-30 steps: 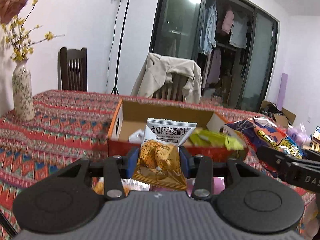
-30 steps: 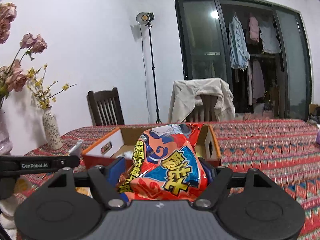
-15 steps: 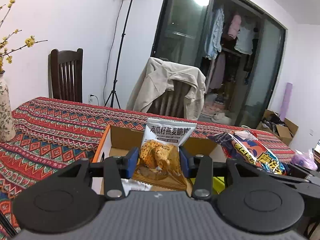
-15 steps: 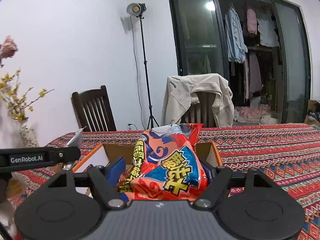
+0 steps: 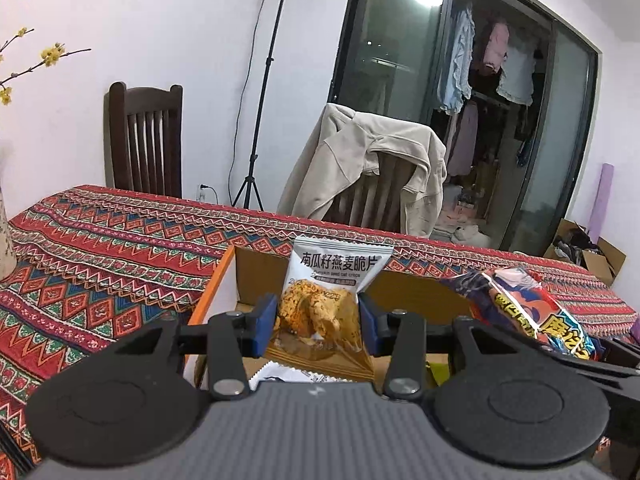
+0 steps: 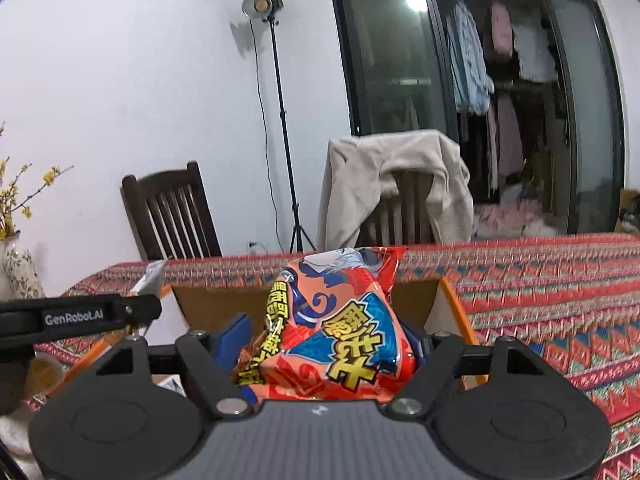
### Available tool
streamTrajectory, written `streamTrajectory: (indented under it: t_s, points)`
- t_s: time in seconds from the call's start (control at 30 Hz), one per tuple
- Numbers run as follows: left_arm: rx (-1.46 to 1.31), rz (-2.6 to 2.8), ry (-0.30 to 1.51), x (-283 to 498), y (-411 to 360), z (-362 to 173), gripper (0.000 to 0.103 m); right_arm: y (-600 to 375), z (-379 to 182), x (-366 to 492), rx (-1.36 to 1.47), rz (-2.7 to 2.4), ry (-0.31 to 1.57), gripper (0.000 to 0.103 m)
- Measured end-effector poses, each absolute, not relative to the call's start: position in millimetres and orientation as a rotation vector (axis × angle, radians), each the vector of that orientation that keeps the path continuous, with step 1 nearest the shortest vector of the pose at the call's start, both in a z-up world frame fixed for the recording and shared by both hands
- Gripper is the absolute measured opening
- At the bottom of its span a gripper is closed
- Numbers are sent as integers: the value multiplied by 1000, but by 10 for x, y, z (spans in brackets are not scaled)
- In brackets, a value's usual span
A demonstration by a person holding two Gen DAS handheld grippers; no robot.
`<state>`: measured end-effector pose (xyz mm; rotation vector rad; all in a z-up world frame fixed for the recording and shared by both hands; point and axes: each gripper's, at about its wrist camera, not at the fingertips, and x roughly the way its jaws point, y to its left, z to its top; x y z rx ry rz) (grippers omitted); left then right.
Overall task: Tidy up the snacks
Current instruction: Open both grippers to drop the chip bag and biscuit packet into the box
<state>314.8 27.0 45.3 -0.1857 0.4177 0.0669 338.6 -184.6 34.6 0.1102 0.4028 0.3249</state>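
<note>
My left gripper is shut on a small white and orange oat crisp packet, held upright over the left part of the open cardboard box. My right gripper is shut on a puffy red and blue chip bag, held over the same box. The chip bag also shows at the right of the left wrist view. The left gripper's arm shows at the left of the right wrist view. Another white packet lies in the box below the left gripper.
The box stands on a table with a red patterned cloth. A flowered vase stands at the table's left. Behind the table are a dark wooden chair, a chair draped with a beige jacket and a light stand.
Both grippers have moved forward and up with their snacks, from in front of the box to over it. The vase has slid out to the left edge of both views.
</note>
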Motion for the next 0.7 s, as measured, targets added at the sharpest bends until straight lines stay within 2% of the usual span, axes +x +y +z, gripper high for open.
streamTrajectory:
  t_s: [0.1,0.13,0.17,0.2,0.23,0.27,0.7]
  points:
    - [-177,55,409,3120,245,428,54,-1858,305,3412,102,316,418,81]
    - [-178,53,398,3095,240,428,62,-1876,294,3402,101,310,421,85]
    - [-183,50,383,3068,244,435,76,-1898,293,3395,109,308,420,87]
    - [-188,54,369,3040,242,443,84,-1916,298,3385,116,308,416,95]
    - [-194,65,346,2998,245,448,97,-1936,303,3378,120,307,411,103]
    - [-195,73,321,2956,233,459,101,-1946,309,3365,124,305,405,103]
    - [-188,86,288,2802,183,574,103,-2018,377,3225,131,286,375,103]
